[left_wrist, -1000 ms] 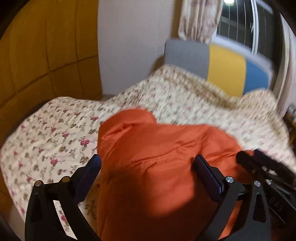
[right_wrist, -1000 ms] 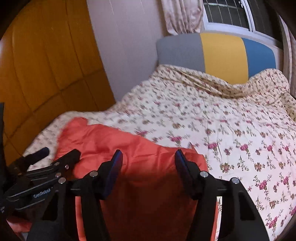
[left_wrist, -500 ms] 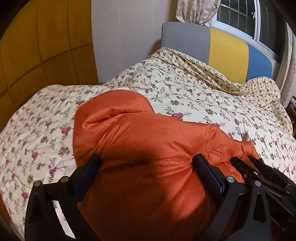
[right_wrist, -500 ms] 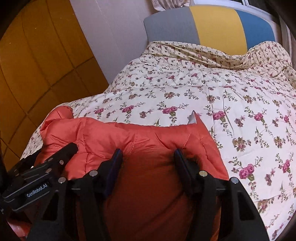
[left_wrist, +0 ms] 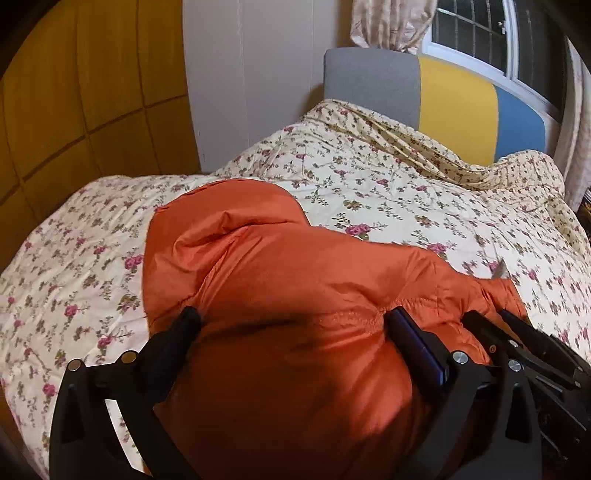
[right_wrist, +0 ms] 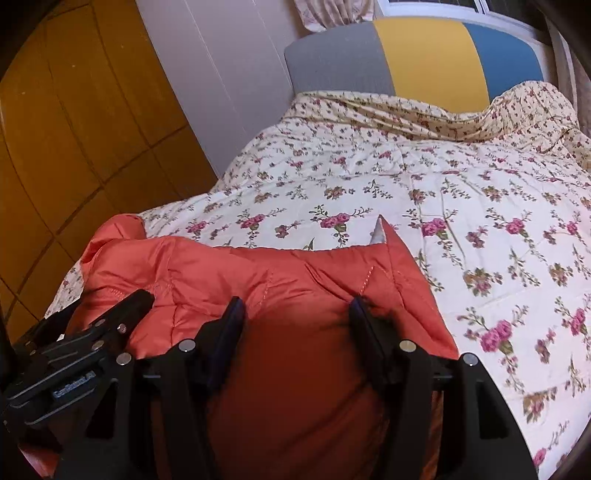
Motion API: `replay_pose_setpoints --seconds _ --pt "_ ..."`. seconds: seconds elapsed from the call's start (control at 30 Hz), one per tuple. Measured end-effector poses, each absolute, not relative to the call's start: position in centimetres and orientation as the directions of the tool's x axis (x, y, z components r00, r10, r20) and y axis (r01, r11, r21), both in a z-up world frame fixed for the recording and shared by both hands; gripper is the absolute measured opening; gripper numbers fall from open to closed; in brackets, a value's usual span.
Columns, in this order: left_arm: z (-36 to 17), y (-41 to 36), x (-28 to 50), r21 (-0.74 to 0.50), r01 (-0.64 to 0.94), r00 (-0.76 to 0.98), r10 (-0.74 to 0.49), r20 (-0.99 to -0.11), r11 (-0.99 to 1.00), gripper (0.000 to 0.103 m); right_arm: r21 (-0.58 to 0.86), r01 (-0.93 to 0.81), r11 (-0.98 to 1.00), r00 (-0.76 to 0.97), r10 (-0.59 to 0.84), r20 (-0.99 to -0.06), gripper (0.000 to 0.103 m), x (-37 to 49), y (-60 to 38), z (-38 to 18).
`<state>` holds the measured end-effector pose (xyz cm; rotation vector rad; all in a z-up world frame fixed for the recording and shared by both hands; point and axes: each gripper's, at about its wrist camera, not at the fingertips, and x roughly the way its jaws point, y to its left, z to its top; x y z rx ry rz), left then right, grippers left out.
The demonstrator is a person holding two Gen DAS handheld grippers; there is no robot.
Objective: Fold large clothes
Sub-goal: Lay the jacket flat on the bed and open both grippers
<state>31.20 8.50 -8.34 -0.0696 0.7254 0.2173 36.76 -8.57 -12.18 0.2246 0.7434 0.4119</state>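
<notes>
An orange puffy jacket (left_wrist: 295, 280) lies bunched on the floral quilt (right_wrist: 424, 192) of a bed, toward the bed's foot edge and its side nearest the wooden wall, with a rounded fold reaching up the bed. The left tongs (left_wrist: 291, 325) stand fairly wide, a thick bulge of the jacket filling the gap and both fingers pressing into its fabric, so they grip it. The right tongs (right_wrist: 295, 306), beside them, stand about half open and likewise pinch a padded fold between their fingers. At the head edge rises a headboard (right_wrist: 424, 55) in grey, yellow and blue panels. Yellow-brown wall panels (left_wrist: 92, 92) flank the bed; a curtain (left_wrist: 388, 22) hangs by a window (left_wrist: 476, 33).
</notes>
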Motion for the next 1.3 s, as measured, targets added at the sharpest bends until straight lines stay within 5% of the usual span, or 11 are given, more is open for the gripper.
replay_pose_setpoints --seconds 0.23,0.47,0.67,1.07,1.3 --pt "-6.9 6.8 23.2 -0.021 -0.111 0.806 0.078 -0.587 0.994 0.1 0.308 -0.287 0.907 0.719 0.417 -0.556 0.064 31.6 -10.7 -10.9" --pt "-9.5 4.0 19.3 0.125 -0.074 0.869 0.125 -0.479 0.989 0.1 0.253 -0.281 0.926 0.735 0.377 -0.564 0.066 30.2 -10.7 -12.5" --pt "-9.6 4.1 20.0 0.125 -0.062 0.853 0.117 -0.508 0.99 0.1 0.24 -0.263 0.934 0.721 0.356 -0.595 0.071 30.2 -10.8 -12.2" --pt "-6.5 5.9 12.4 -0.05 -0.093 0.823 0.048 -0.567 0.994 0.1 0.231 -0.266 0.936 0.718 0.352 -0.601 0.101 20.8 -12.3 -7.2" --pt "-5.2 6.5 8.1 -0.129 -0.107 0.828 0.017 -0.56 0.986 0.1 0.161 -0.286 0.945 0.72 0.322 -0.614 0.101 15.9 -11.7 -6.2"
